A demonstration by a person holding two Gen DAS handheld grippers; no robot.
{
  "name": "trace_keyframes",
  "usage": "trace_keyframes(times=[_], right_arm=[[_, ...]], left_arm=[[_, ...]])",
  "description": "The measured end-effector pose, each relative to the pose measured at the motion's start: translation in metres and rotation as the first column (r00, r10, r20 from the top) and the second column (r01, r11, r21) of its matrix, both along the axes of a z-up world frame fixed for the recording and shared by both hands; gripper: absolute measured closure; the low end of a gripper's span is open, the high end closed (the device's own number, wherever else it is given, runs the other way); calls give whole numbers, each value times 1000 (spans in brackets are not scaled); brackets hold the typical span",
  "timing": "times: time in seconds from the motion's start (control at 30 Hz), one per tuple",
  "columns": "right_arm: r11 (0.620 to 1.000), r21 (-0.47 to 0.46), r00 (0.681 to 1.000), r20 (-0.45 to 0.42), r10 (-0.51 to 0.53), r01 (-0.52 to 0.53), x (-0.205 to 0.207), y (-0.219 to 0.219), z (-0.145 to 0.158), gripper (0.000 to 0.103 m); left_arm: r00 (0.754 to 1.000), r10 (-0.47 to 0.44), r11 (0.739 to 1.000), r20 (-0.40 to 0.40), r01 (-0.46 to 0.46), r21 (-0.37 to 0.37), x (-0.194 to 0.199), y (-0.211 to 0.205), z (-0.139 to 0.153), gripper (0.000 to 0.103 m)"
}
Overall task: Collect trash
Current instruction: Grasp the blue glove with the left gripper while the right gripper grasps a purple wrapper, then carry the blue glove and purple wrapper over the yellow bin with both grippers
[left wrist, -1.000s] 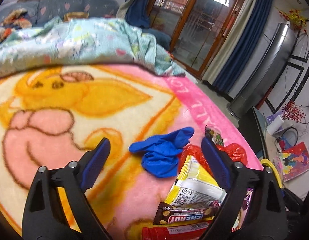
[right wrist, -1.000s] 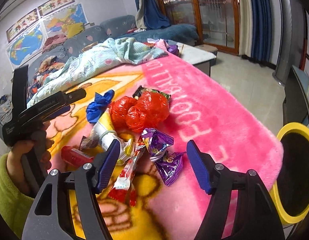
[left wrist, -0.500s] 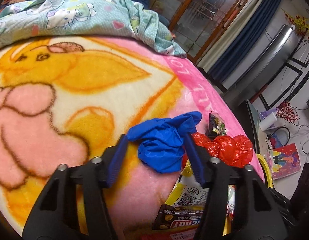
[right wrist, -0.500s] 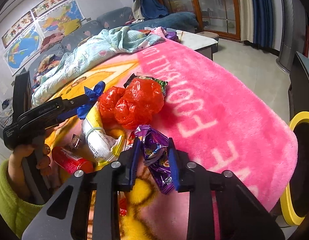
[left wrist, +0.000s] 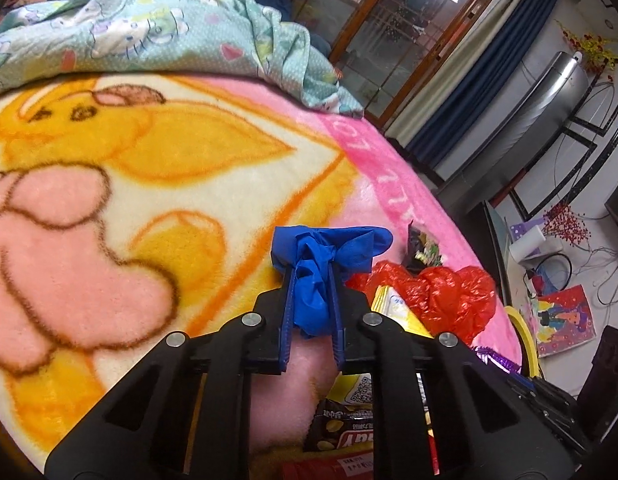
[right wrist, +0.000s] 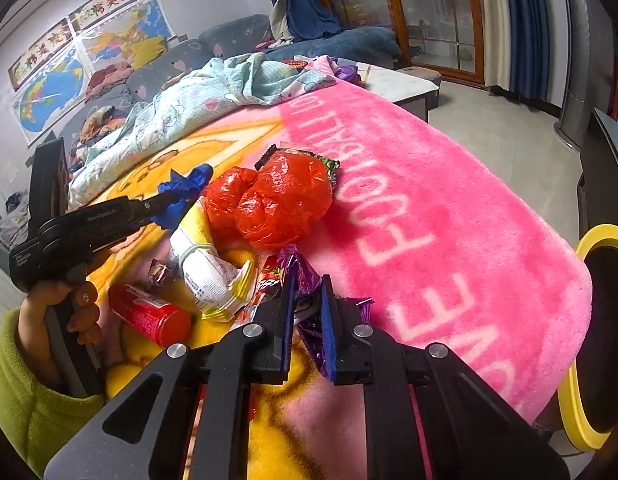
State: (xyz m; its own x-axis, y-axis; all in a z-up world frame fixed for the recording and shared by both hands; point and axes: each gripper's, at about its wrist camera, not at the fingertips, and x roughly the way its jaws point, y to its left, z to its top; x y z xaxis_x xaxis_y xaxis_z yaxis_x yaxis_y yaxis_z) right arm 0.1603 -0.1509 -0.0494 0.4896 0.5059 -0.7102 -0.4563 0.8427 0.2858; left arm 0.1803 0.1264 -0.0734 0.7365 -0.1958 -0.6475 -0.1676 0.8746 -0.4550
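Underneath, pink plush blanket [right wrist: 449,208]; bin [right wrist: 589,432] beside.

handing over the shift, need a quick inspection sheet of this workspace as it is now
surface: pink and yellow cartoon blanket, mostly bare on the pink side
job's things: blue glove, purple wrapper
clutter: red plastic bag, red tube, white and yellow packet, chocolate bar wrapper
grippers: left gripper shut on blue glove; right gripper shut on purple wrapper; jaws of both just closed
cables: loose wires on floor
surroundings: yellow-rimmed bin beside blanket edge; crumpled green bedsheet
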Motion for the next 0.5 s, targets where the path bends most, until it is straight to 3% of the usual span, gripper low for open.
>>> trace_keyframes(times=[0.2, 0.5], right_arm=[[1000, 3, 1000, 6, 4, -4, -5, -2, 5, 92], [1000, 18, 999, 31, -14, 13, -8, -8, 19, 92]], left_arm=[[998, 23, 999, 59, -24, 22, -11, 2, 20, 93], [993, -14, 998, 114, 8, 55, -19, -14, 43, 93]])
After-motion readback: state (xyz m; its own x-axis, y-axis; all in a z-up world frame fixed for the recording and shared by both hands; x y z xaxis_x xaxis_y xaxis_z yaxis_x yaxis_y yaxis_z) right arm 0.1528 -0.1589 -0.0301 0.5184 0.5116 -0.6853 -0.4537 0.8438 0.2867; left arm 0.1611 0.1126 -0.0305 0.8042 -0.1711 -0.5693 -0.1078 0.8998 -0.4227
